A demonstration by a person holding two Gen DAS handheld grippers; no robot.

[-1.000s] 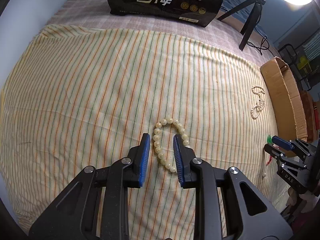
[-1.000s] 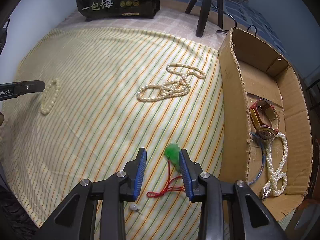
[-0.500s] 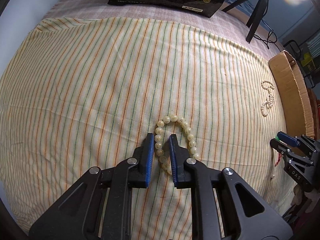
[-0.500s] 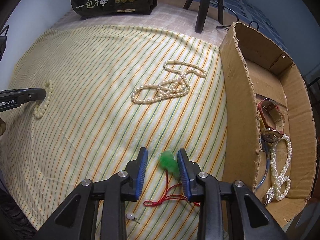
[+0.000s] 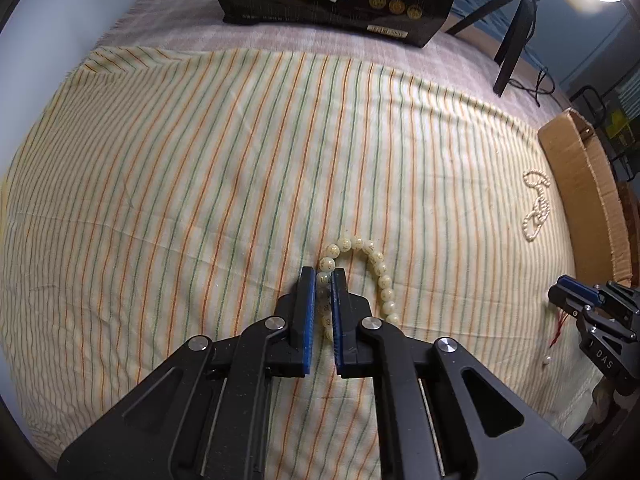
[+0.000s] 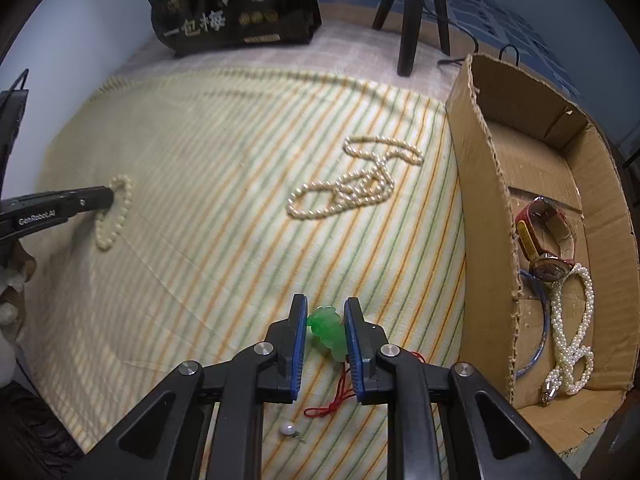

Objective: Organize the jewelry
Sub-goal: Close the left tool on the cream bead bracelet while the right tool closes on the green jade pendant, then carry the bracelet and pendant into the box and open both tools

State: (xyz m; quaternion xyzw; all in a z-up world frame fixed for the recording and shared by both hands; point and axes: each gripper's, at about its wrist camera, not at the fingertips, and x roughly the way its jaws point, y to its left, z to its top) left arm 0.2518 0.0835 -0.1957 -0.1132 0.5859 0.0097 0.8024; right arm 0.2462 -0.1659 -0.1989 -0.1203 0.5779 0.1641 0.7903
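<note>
The left gripper (image 5: 323, 280) has just been closing, and its blue pads now pinch one side of the cream bead bracelet (image 5: 374, 262) at lower centre of its view. The rest of that loop curves out to the right of the fingers.

The right gripper (image 6: 325, 322) has also been closing. The green carved pendant (image 6: 328, 332) on a red cord (image 6: 334, 396) sits between the narrowed jaws, both pads seemingly touching it.

The open cardboard box (image 6: 480, 208) lies along the right edge, its long wall running top to bottom. It is much nearer the right gripper, so the pendant probably goes in first.
</note>
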